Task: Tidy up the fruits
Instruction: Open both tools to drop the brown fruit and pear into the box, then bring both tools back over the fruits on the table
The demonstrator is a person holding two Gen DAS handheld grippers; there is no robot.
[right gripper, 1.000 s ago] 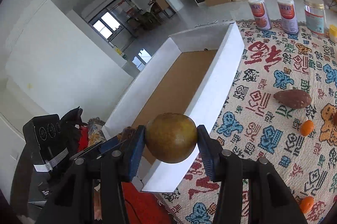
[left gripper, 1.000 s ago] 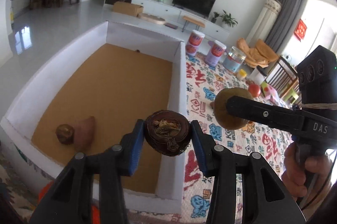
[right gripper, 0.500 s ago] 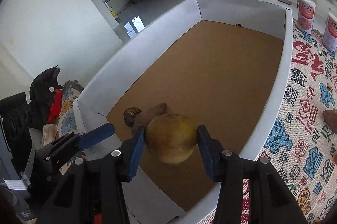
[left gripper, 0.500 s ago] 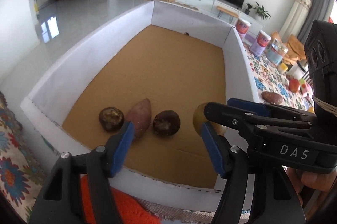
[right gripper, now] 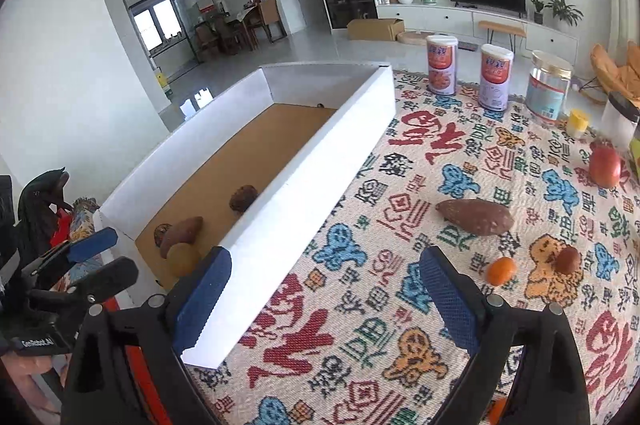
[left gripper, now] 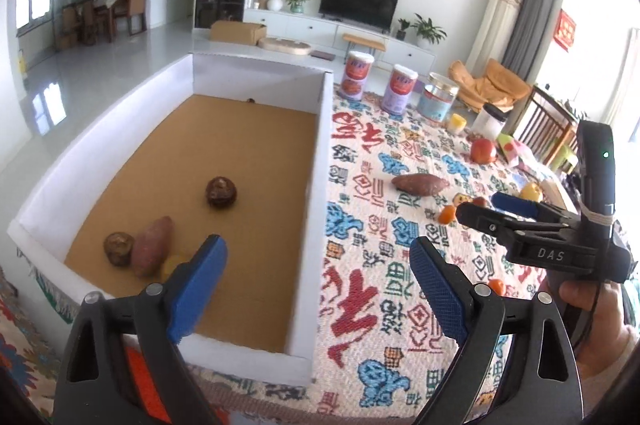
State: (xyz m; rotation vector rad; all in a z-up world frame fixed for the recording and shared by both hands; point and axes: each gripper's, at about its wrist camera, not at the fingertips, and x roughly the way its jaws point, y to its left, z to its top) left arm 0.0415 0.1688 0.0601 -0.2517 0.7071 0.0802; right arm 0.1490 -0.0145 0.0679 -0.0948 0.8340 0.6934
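Grippers: left gripper [left gripper: 318,279] fingers apart, empty | right gripper [right gripper: 324,291] fingers apart, empty | white cardboard box [left gripper: 320,161] left: round yellow-green fruit [right gripper: 183,258] near corner touching reddish sweet potato [left gripper: 152,251] | patterned cloth [left gripper: 400,225] right

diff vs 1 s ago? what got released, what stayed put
Both grippers let go. The left gripper dropped its dark round fruit mid-floor in the white box; the right gripper dropped the yellow-green fruit beside the boxed sweet potato. Both are now open, pulled back over the cloth. The loose sweet potato, orange and cans are unchanged.
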